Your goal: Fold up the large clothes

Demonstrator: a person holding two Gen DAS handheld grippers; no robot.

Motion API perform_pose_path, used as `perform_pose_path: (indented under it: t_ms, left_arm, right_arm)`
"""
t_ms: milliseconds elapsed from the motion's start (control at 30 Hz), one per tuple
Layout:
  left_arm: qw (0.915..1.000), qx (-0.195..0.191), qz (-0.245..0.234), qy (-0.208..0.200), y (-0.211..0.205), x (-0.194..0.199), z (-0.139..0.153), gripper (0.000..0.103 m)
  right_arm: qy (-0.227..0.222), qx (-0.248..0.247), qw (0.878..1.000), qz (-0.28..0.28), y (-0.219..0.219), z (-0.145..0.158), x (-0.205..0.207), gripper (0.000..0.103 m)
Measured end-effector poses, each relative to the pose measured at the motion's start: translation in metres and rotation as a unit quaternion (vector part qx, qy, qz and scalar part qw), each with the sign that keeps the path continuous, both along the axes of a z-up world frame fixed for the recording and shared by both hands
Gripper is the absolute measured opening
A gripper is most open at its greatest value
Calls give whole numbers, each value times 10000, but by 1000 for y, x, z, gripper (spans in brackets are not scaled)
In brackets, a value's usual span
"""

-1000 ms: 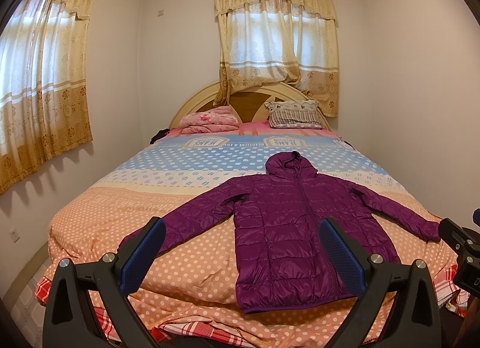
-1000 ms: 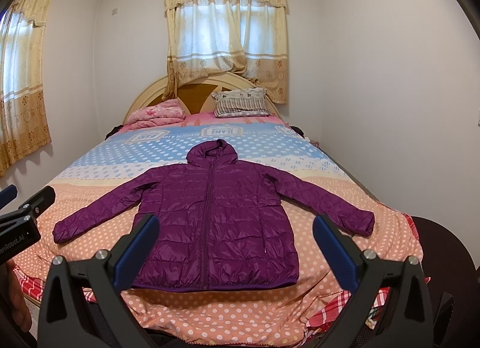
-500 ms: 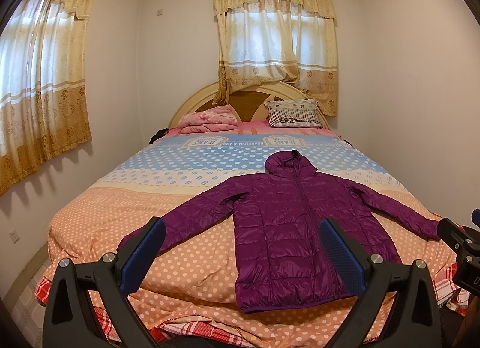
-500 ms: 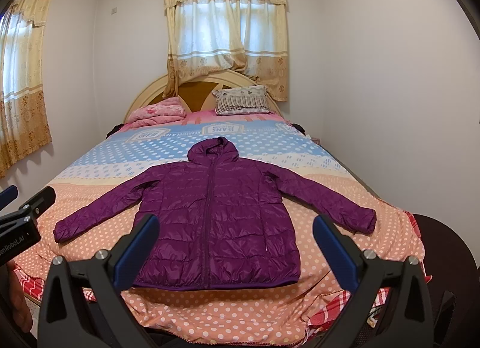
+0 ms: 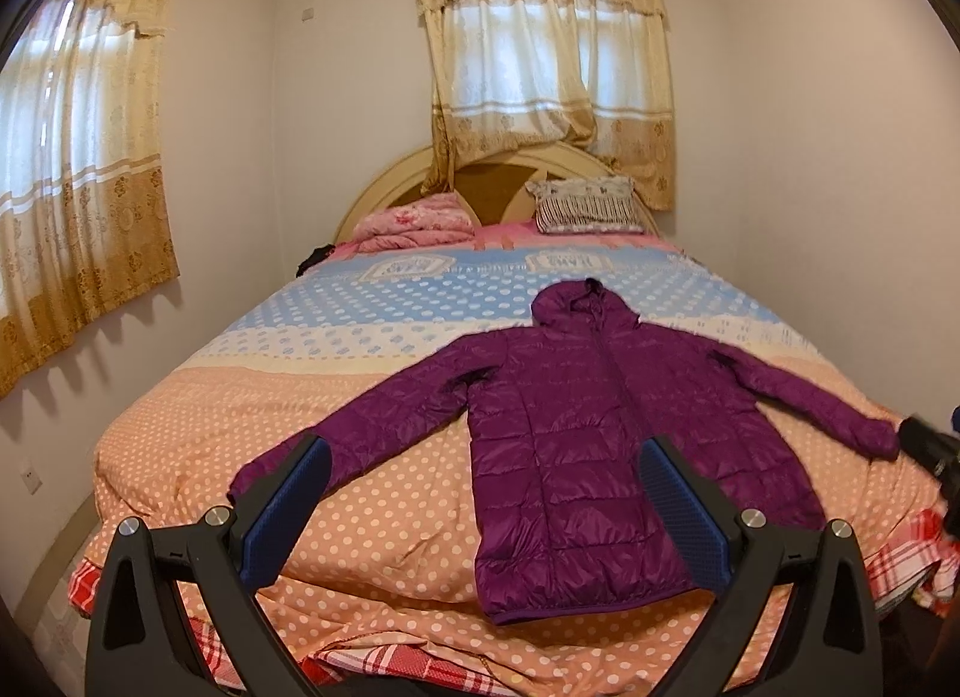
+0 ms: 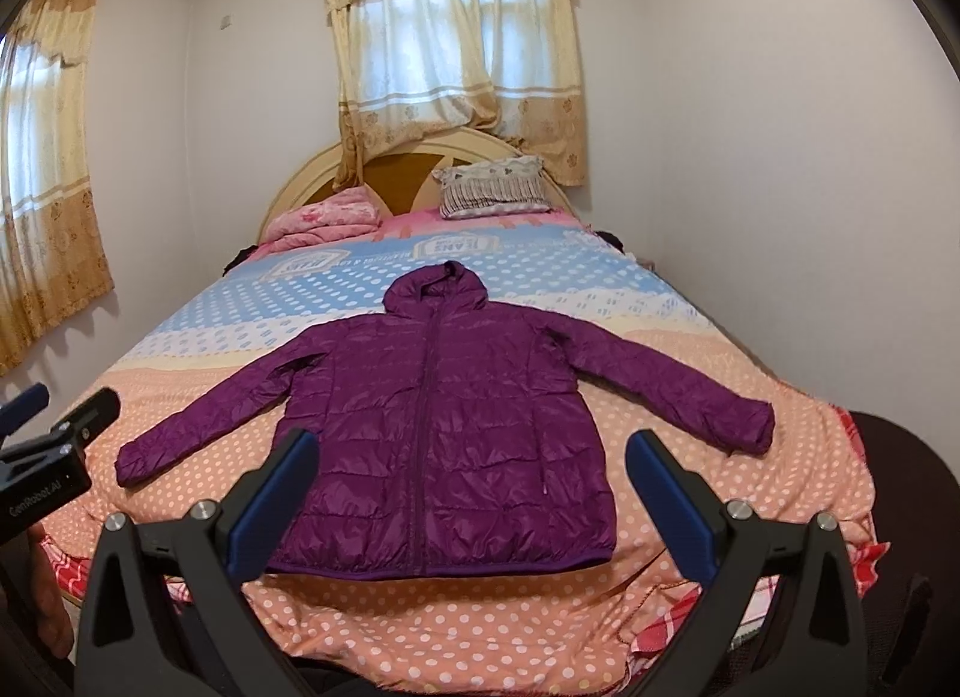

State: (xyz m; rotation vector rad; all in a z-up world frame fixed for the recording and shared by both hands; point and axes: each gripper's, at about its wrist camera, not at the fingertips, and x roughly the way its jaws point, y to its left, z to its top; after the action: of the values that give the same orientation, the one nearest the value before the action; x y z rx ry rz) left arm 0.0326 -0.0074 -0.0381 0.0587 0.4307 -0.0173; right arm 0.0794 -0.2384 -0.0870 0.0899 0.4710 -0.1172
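A purple hooded puffer jacket (image 5: 576, 427) (image 6: 444, 445) lies flat, front up and zipped, on the near half of the bed (image 5: 210, 433) (image 6: 480, 625), both sleeves spread outward and hood pointing to the headboard. My left gripper (image 5: 480, 493) hangs open above the foot of the bed, short of the jacket's hem and left sleeve cuff. My right gripper (image 6: 471, 487) is open too, held before the hem, nothing between its blue pads. Each gripper shows at the edge of the other's view.
Polka-dot bedding in orange, cream and blue covers the bed. A folded pink quilt (image 5: 414, 220) and a striped pillow (image 5: 588, 205) sit by the curved headboard (image 6: 420, 156). Curtained windows on the left and back walls; white wall close on the right. A dark rounded object (image 6: 900, 457) stands right of the bed.
Both cameras have tipped slightly downward and edged nearer the bed, so the jacket sits a little higher and larger in view. The jacket itself has not moved and both grippers stay open.
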Motion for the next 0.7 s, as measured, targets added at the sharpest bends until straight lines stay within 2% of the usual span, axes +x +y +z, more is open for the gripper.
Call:
perform_pose_path:
  t_ms: [167, 267, 300, 400, 500, 567, 700]
  left_arm:
    - [9988, 319, -86, 358, -5, 45, -37, 102]
    - [9974, 427, -125, 563, -8, 75, -55, 102]
    - [9971, 431, -164, 600, -9, 87, -61, 102]
    - [9966, 553, -148, 584, -12, 116, -72, 102]
    - [9963, 621, -105, 587, -13, 150, -85, 102]
    - [9951, 706, -25, 694, -12, 178, -96, 102]
    - [9921, 803, 174, 947, -7, 219, -111, 102]
  right_arm:
    - [456, 161, 9975, -506, -57, -38, 38, 103]
    - [875, 409, 9899, -1036, -109, -68, 60, 103]
    - [967, 644, 9855, -1237, -134, -78, 65, 102]
    - [1261, 936, 9712, -1791, -189, -97, 79, 96]
    - [1518, 1187, 9547, -2266, -240, -113, 94, 84]
    - [1650, 1325, 9446, -2510, -265, -118, 103, 81]
    - [1873, 1377, 9318, -2787, -297, -126, 123, 79]
